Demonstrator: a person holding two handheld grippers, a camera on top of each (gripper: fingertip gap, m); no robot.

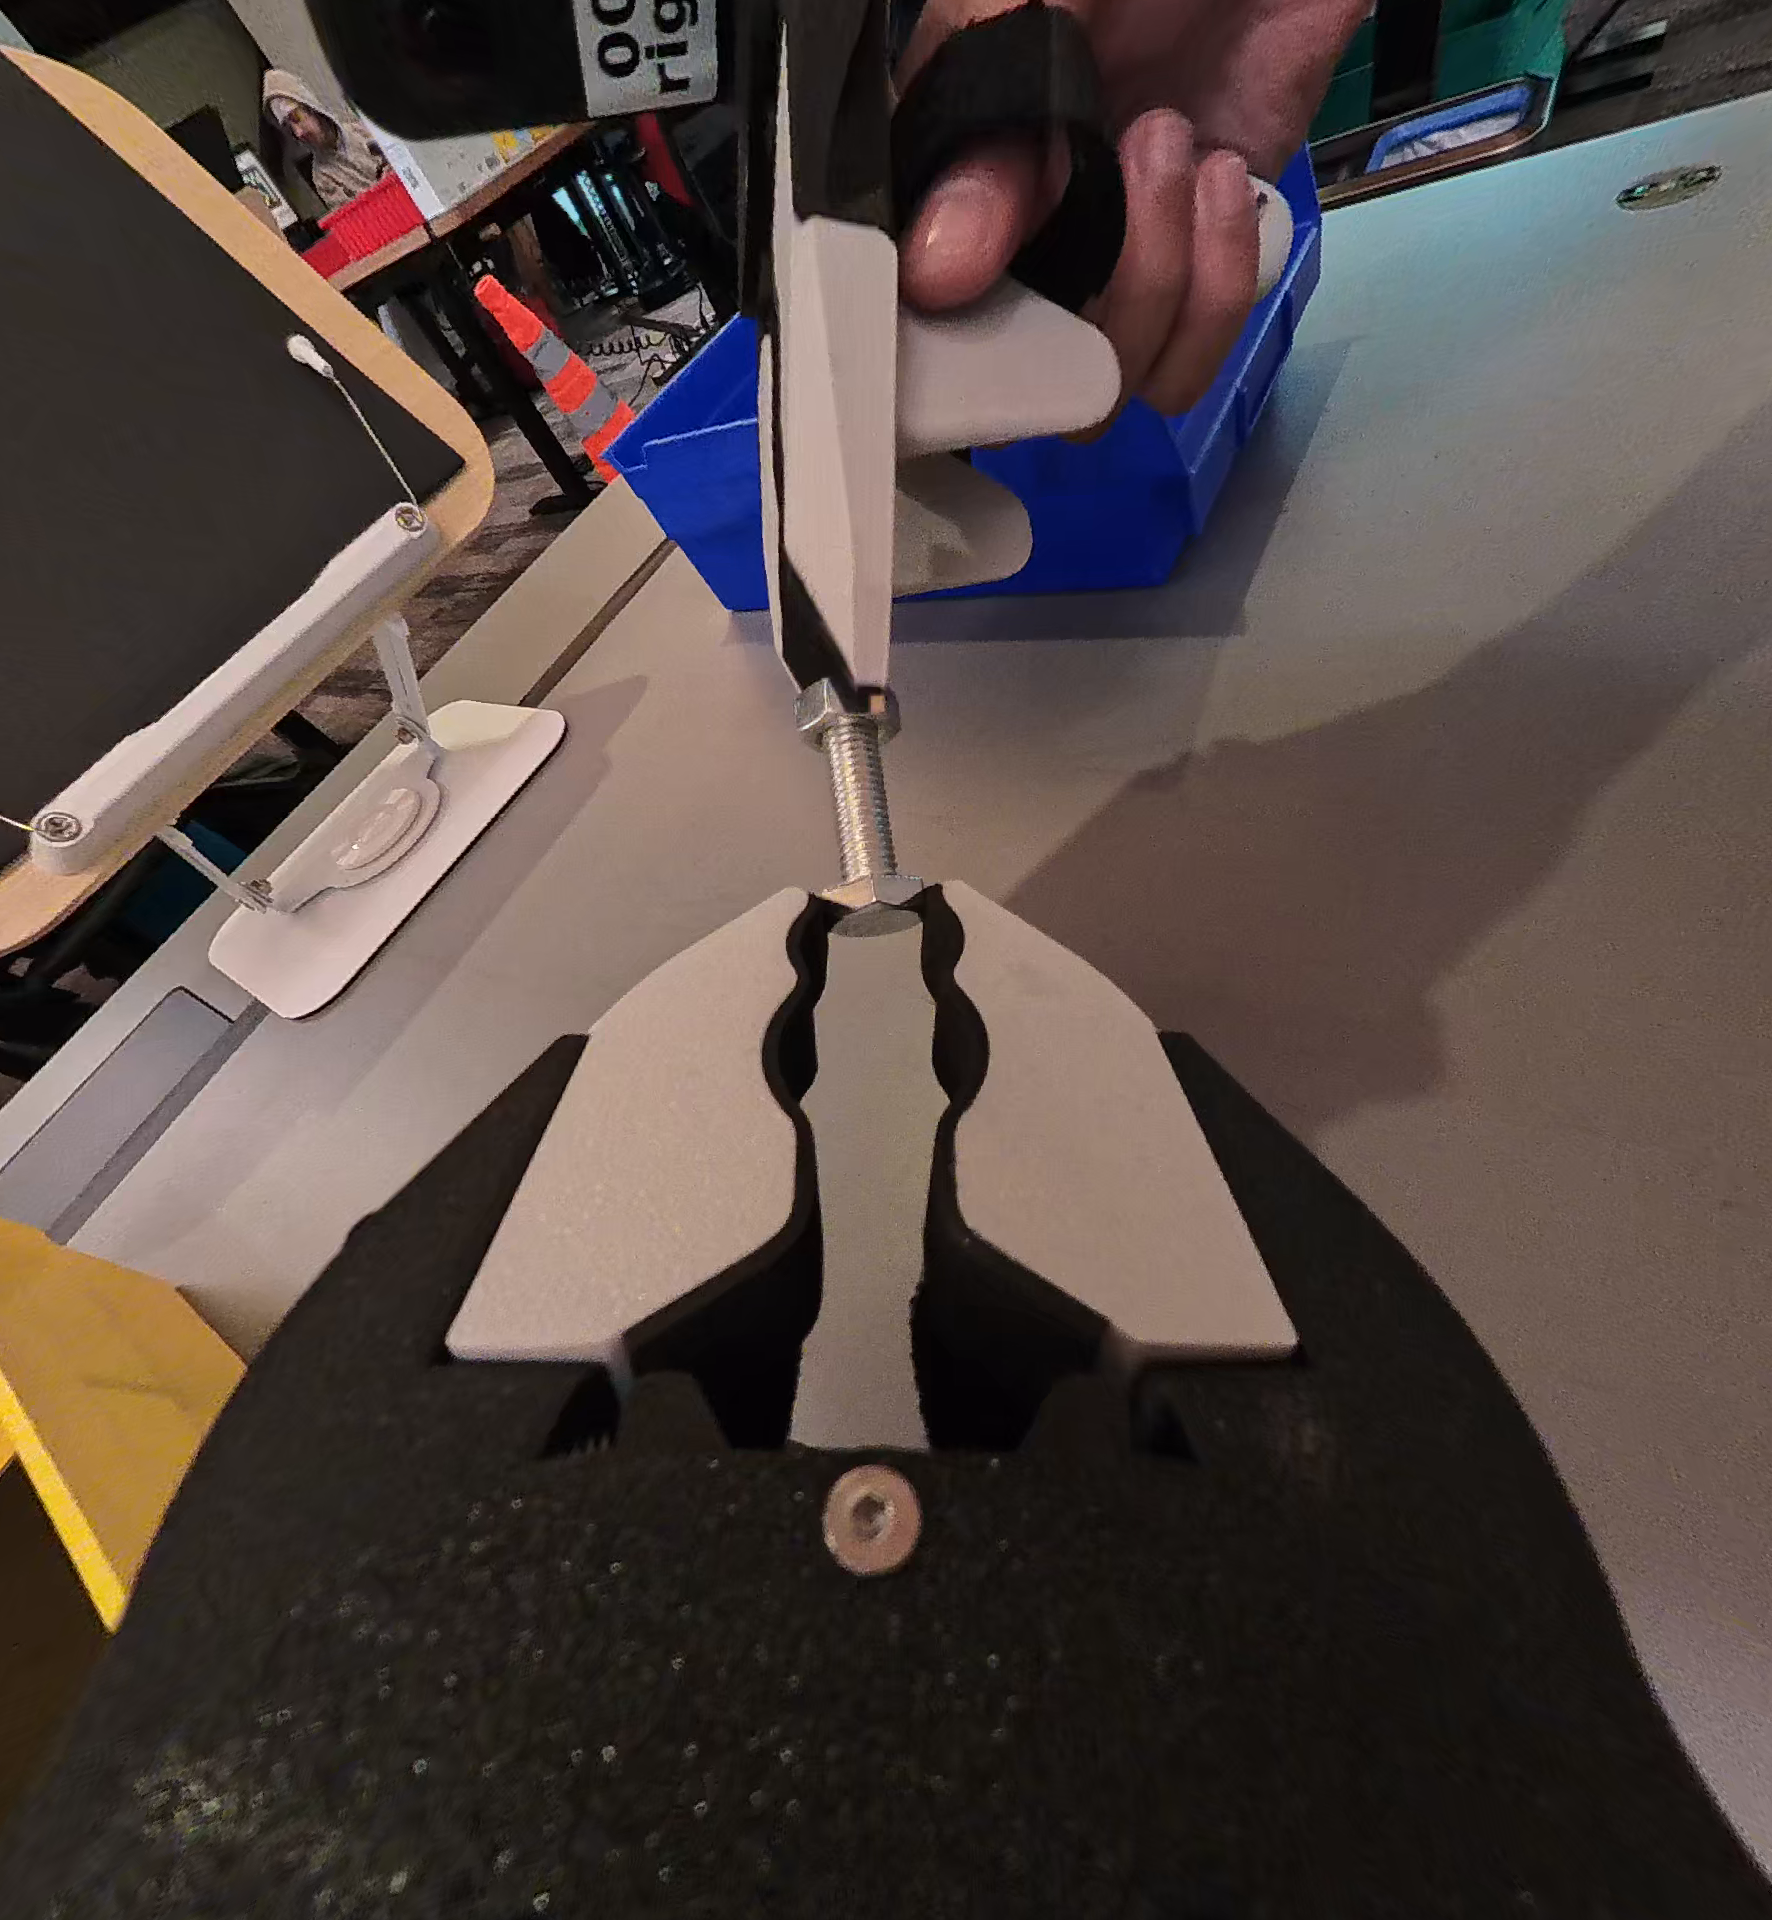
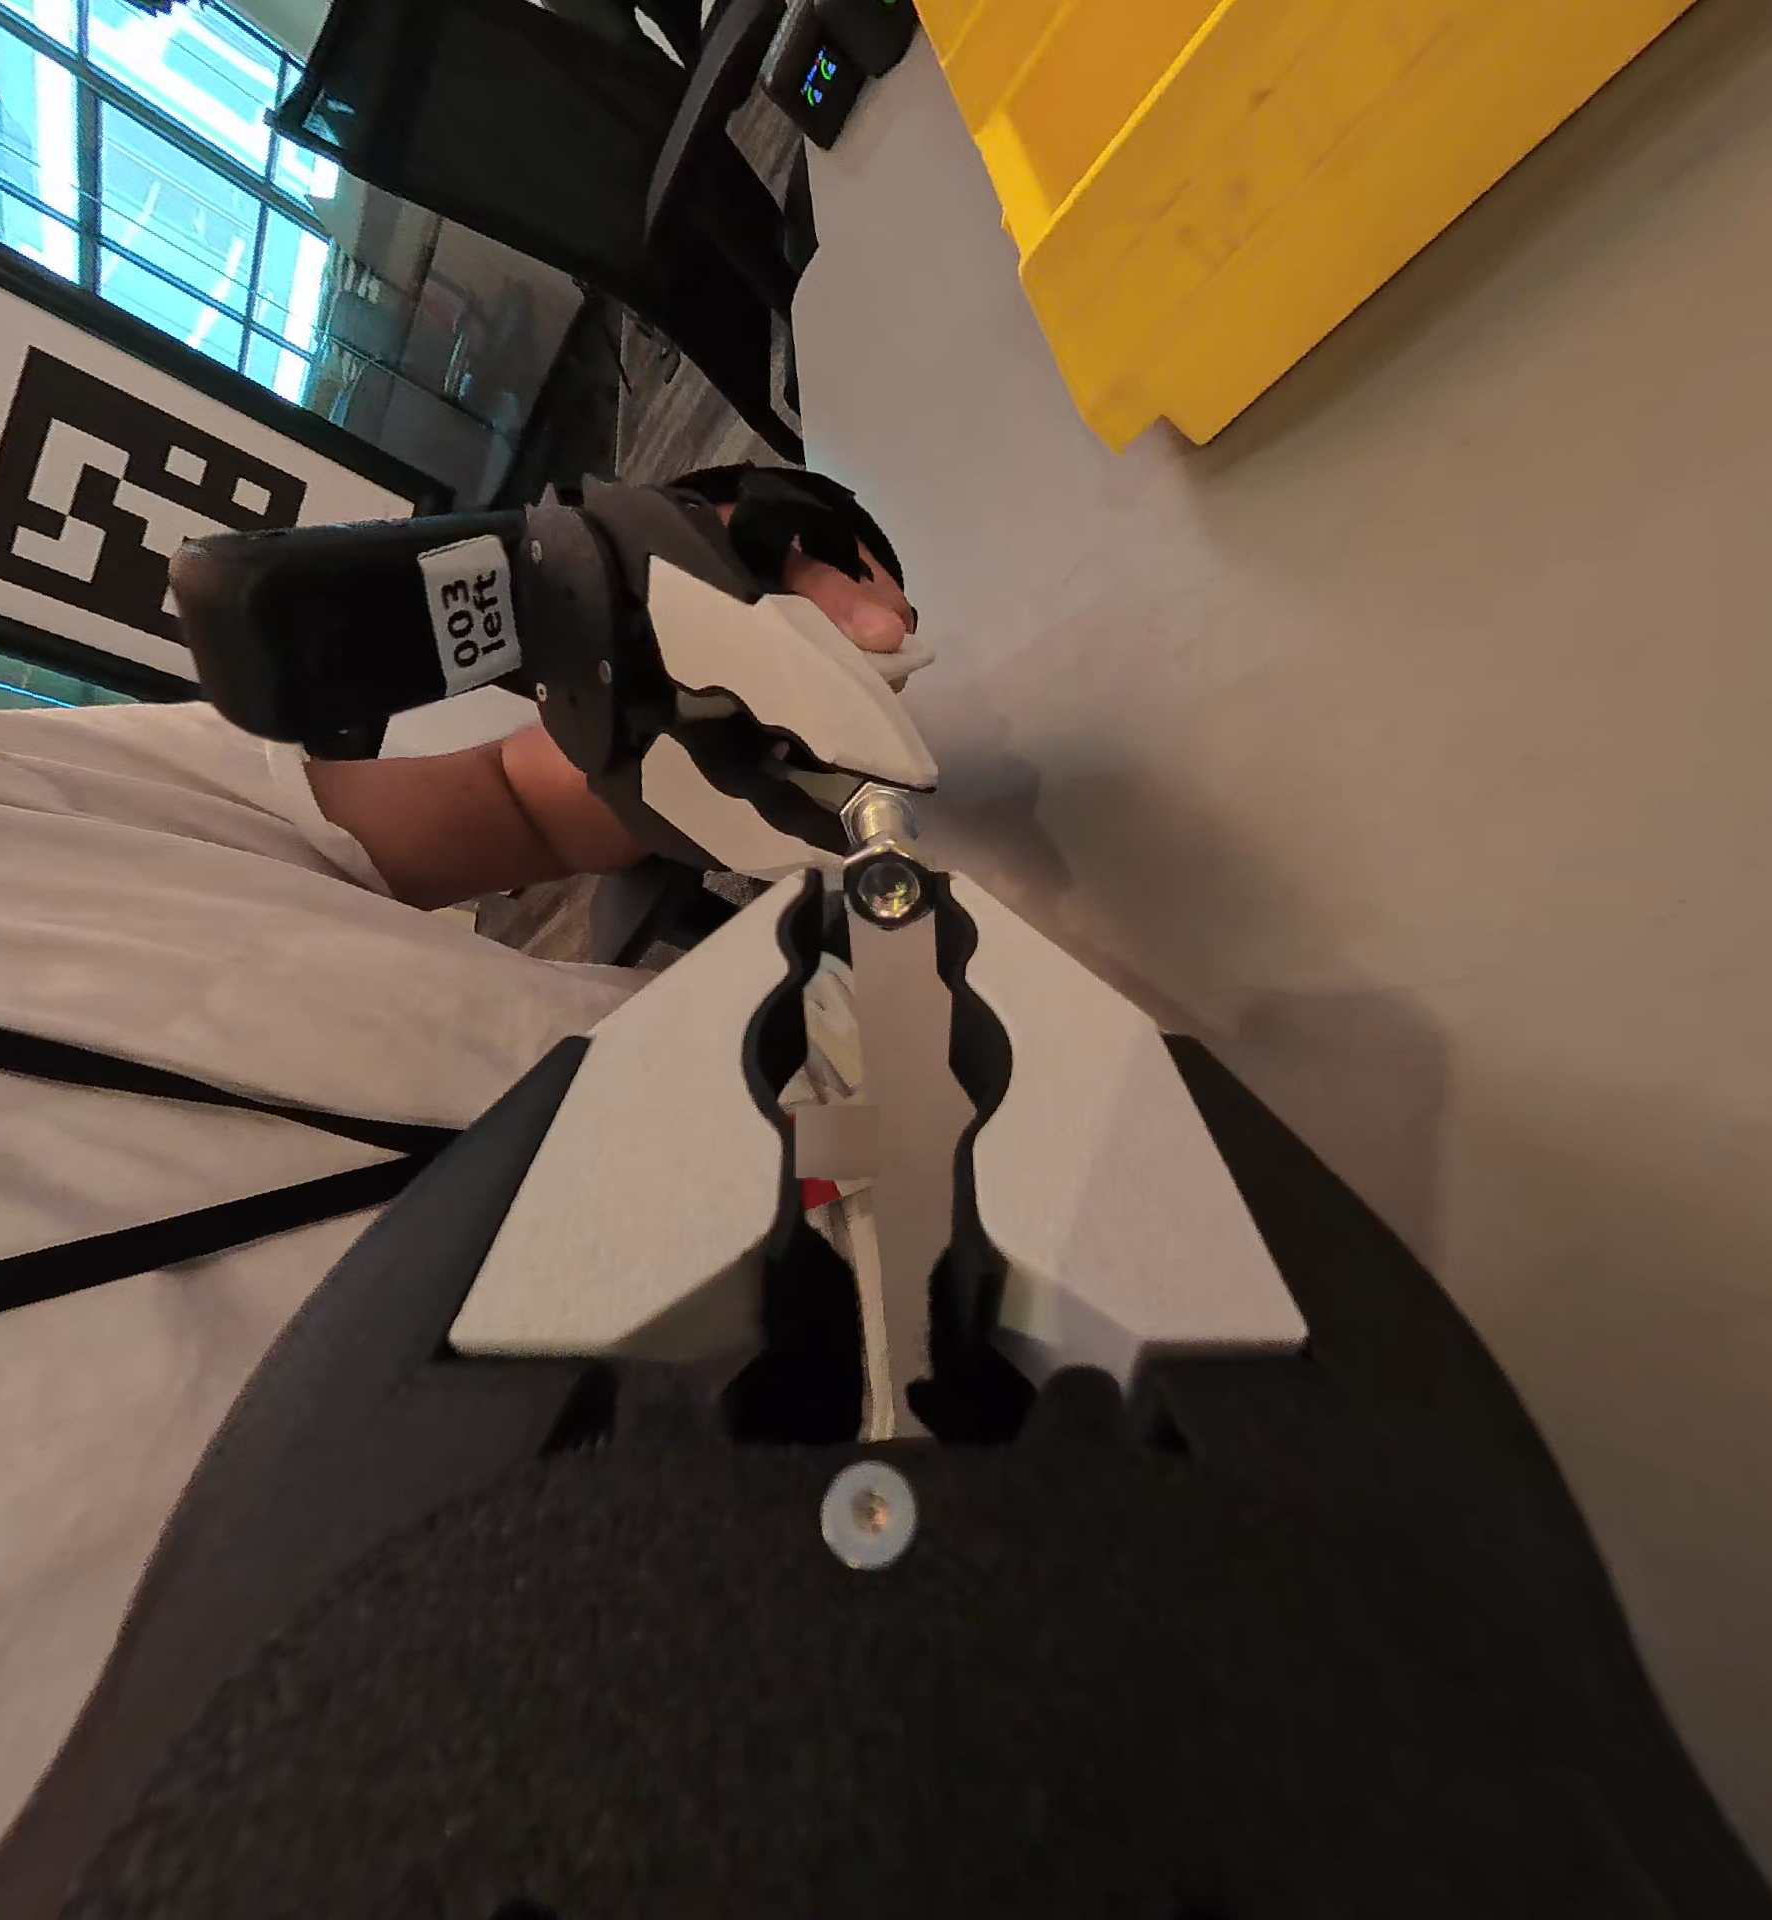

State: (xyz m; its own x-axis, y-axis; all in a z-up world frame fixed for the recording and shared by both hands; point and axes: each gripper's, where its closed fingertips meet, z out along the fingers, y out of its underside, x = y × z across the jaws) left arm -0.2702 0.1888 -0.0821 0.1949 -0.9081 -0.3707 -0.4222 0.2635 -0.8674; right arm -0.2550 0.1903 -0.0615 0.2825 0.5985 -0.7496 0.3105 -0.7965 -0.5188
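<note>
A grey counter (image 1: 1484, 727) carries a blue bin (image 1: 1121, 520) and a yellow bin (image 2: 1277, 208). Above it, the left tongs (image 1: 877, 906) clench the head of a steel bolt (image 1: 864, 805); the right tongs (image 2: 887, 896) clench its nut (image 1: 848, 715). The bolt looks rigid, smooth and small, so it is best gripped on the hex flats.

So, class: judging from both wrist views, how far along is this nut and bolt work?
Done: the nut sits on the bolt's far end. In hand: the left gripper clamps the bolt head, and the right gripper pinches the nut. Left: bare thread shows between nut and head.
</note>
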